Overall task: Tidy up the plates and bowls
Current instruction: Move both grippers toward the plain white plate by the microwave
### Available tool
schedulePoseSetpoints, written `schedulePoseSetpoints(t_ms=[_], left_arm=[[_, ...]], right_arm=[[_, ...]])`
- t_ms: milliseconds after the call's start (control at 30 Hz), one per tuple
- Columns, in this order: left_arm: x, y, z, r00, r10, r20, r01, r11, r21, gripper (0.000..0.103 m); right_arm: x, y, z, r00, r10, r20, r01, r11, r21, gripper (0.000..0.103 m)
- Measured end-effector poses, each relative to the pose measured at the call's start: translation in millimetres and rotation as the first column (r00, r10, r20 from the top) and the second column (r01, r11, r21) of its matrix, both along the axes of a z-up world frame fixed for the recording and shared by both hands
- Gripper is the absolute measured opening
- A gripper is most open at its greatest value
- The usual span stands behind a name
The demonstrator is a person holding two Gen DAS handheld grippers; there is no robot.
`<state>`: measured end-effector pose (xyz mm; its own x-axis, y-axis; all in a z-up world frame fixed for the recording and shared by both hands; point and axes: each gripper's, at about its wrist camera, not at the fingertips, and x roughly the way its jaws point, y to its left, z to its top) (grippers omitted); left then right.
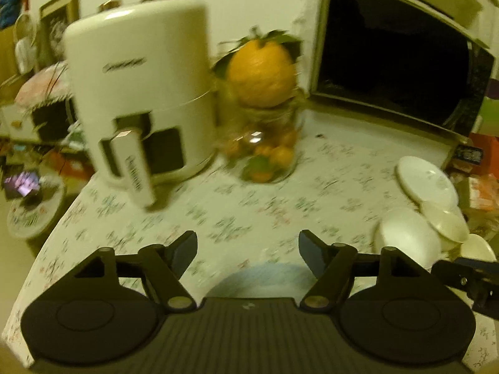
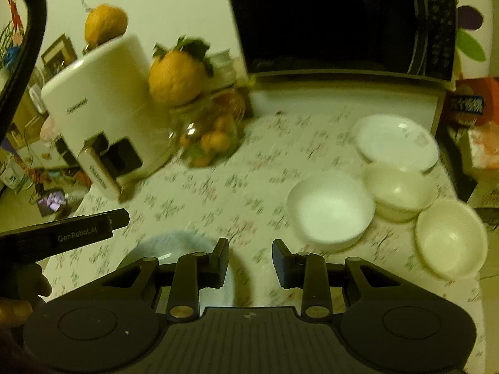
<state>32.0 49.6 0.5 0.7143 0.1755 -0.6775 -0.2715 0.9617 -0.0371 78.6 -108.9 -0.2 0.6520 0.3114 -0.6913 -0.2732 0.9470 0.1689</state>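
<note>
Left wrist view: left gripper (image 1: 248,244) fingers spread wide, holding nothing, above the floral-cloth bench (image 1: 249,212). A pale blue rim (image 1: 262,275) shows low centre, just behind the fingers. White plate (image 1: 425,182) and bowls (image 1: 405,238) cluster at right edge — smooth, glossy, round. Step looks like an approach, nothing grasped yet.

Right wrist view: right gripper (image 2: 249,263) fingers also apart, empty. Blue-rimmed dish (image 2: 174,244) lower left, partly under the left finger. Deep white bowl (image 2: 330,208) right of centre, touching a cream bowl (image 2: 400,191); another cream bowl (image 2: 450,238) far right; flat plate (image 2: 396,141) behind. Next move likely calls for pinching a rim — slick ceramic, could slip.
</note>
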Motion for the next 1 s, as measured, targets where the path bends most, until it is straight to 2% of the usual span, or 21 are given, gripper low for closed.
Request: schedulePoseSetpoints(t_ms=[100,267,333,500,567,767,1000], left_arm=[[11.2,-16.5,3.9,1.000,-0.030,0.005,0.030,0.999,0.037,0.072],[26.0,-39.7,9.0,0.996,-0.088,0.011,0.087,0.995,0.056,0.081],[34.0,-47.2,11.6,0.994,-0.107,0.010,0.107,0.993,0.055,0.081],[55.9,-59.7,19.6,0.992,-0.125,0.018,0.125,0.992,0.035,0.082],[66.8,-65.7,21.4,0.991,-0.133,0.018,0.133,0.991,0.025,0.082],[100.5,-87.4,19.5,0.987,-0.160,0.005,0.160,0.985,-0.056,0.081],[145.5,-121.3,7.2,0.982,-0.189,-0.020,0.185,0.975,-0.119,0.081]], right_arm=[[6.7,-11.7,5.5,0.999,-0.029,0.022,0.030,0.999,-0.016,0.037],[22.0,-30.9,14.1,0.997,-0.065,0.047,0.067,0.997,-0.026,0.038],[26.2,-40.7,18.8,0.995,-0.083,0.056,0.084,0.996,-0.019,0.039],[47.0,-75.2,28.7,0.983,-0.167,0.074,0.165,0.986,0.025,0.053],[55.7,-93.1,29.7,0.975,-0.211,0.064,0.208,0.977,0.051,0.057],[80.6,-141.3,21.3,0.946,-0.325,-0.009,0.323,0.938,0.123,0.061],[113.5,-183.3,0.2,0.889,-0.446,-0.107,0.458,0.870,0.184,0.063]])
